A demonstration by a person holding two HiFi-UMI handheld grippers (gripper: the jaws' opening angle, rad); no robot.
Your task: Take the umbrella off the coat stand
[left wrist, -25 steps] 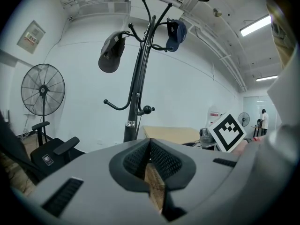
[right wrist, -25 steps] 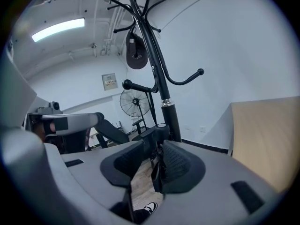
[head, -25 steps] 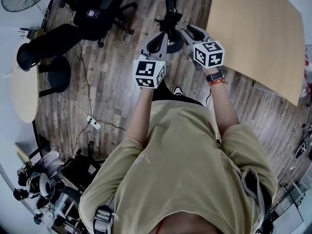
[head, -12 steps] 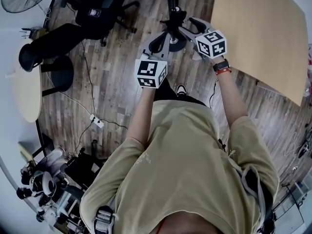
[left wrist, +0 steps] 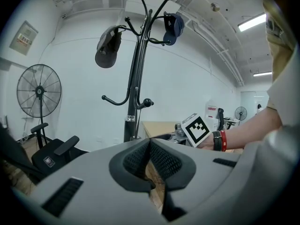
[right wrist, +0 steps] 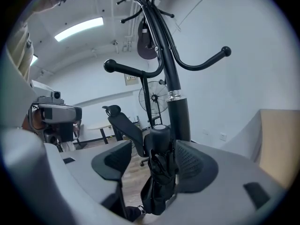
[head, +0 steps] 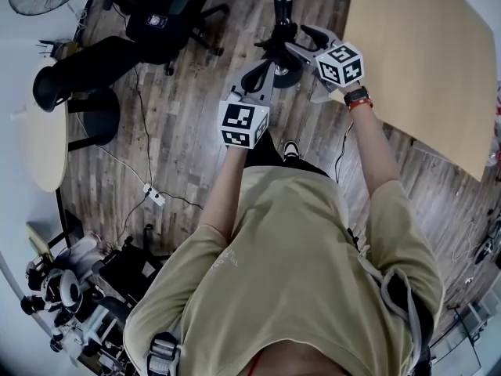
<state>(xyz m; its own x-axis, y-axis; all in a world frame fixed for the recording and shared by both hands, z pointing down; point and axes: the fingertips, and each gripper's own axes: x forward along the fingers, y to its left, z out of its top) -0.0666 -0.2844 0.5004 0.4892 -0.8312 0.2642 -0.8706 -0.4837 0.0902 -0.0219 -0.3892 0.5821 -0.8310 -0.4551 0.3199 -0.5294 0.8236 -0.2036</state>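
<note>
The folded black umbrella (right wrist: 158, 186) hangs upright right in front of the coat stand (right wrist: 178, 111) pole, between the pads of the right tongs (right wrist: 154, 165). These tongs have just been opening and now stand spread, the umbrella close against the pad at 3 o'clock and clear of the one at 9 o'clock. The left tongs (left wrist: 150, 161) are pressed together on nothing. From the person, the stand is at 12 o'clock, the tan bench (head: 423, 53) at 2 o'clock and the office chair (head: 160, 14) at 10 o'clock.
</note>
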